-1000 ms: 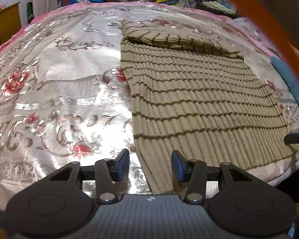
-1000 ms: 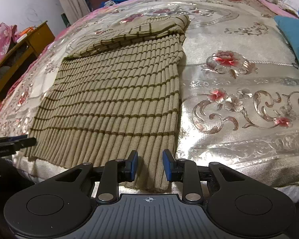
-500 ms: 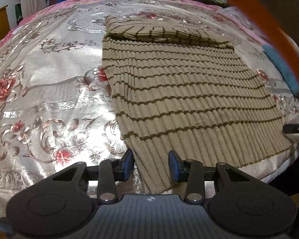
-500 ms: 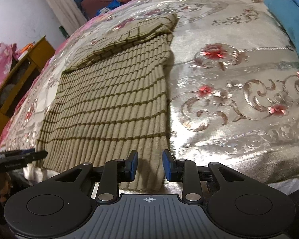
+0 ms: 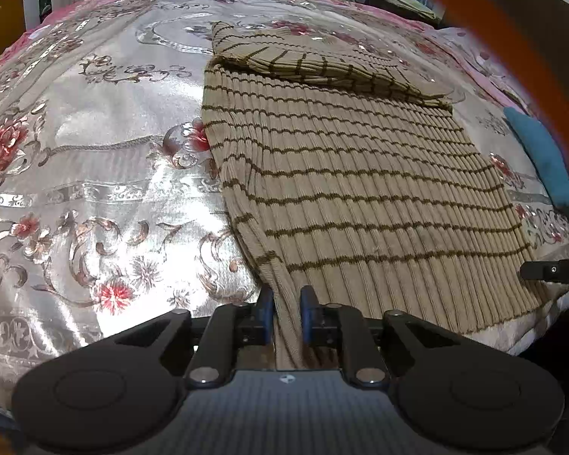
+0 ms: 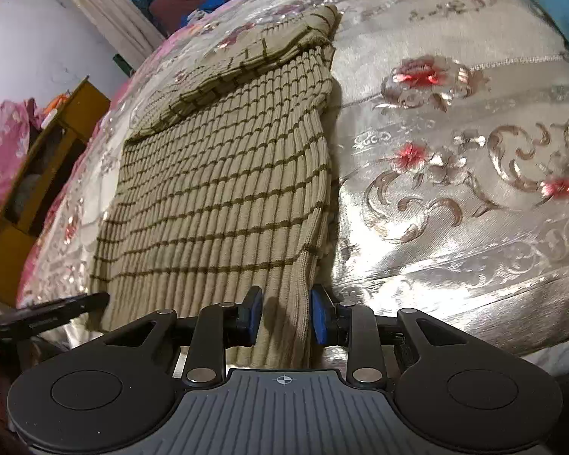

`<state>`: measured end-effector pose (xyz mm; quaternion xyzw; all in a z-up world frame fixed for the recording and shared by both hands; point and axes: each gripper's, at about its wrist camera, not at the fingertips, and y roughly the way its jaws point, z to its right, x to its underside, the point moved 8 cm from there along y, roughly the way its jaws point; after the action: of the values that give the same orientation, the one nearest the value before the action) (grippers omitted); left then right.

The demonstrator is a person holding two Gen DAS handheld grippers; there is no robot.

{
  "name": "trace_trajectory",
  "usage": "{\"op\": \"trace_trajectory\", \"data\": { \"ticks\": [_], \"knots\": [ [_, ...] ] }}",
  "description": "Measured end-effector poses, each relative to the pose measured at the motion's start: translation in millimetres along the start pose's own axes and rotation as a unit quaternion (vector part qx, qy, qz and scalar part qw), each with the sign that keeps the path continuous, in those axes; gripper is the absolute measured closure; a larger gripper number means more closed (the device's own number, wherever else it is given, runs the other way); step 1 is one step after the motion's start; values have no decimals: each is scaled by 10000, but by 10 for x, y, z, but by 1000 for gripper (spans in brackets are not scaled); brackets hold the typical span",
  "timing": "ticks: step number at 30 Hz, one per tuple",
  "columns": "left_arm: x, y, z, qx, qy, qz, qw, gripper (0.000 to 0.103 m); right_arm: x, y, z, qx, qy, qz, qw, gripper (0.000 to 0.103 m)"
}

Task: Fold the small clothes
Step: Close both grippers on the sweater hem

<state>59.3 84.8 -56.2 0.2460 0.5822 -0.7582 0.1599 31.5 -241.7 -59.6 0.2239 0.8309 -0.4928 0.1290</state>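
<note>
Beige ribbed knit sweater with thin brown stripes [image 5: 360, 189] lies flat on the bed's shiny silver floral bedspread [image 5: 95, 151], hem toward the near edge, its far end already doubled over into a flap [image 5: 322, 64].

Left wrist view: left claw [image 5: 286, 314] sits at the hem's left corner. Jaws are closing, with a gathered ridge of knit between the blue pads [image 5: 308, 313]. Fabric is bunched and looks pinched, though the squeeze isn't finished. Let it finish before any lift; ribbed knit stretches and will slip out of a shallow bite. A teal cloth [image 5: 542, 159] lies on the right, clear of the sweater. The tip of the other claw shows at the hem's far corner.

Right wrist view: right claw [image 6: 286, 316] is at the hem's right corner. Jaws are partly spread, and the corner fabric passes between the blue pads [image 6: 320, 316], but there is a visible gap on both sides, so no grip yet. Close it fully on both layers. A wooden cabinet [image 6: 38, 174] stands beside the bed on the left, out of the way.

My read of the step: grasp both hem corners, then carry them to the far flap.
- match bite depth on both sides
- lift together and keep the hem taut
- stay low so the body doesn't drag or skew
- land edge on edge, then release
</note>
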Motion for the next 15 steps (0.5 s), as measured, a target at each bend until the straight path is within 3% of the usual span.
{"op": "trace_trajectory", "data": {
  "ticks": [8, 11, 15],
  "knots": [
    [-42, 116, 6, -58, -227, -181, 9996, 84, -28, 73, -6, -60, -25, -123, 9999, 75],
    [-66, 96, 43, 80, -293, -183, 9994, 87, -43, 61, 18, -172, 131, -145, 9997, 93],
    [-193, 13, 57, 520, -547, -20, 9971, 91, -135, 22, -87, -718, 425, -29, 9965, 96]
  ]
}}
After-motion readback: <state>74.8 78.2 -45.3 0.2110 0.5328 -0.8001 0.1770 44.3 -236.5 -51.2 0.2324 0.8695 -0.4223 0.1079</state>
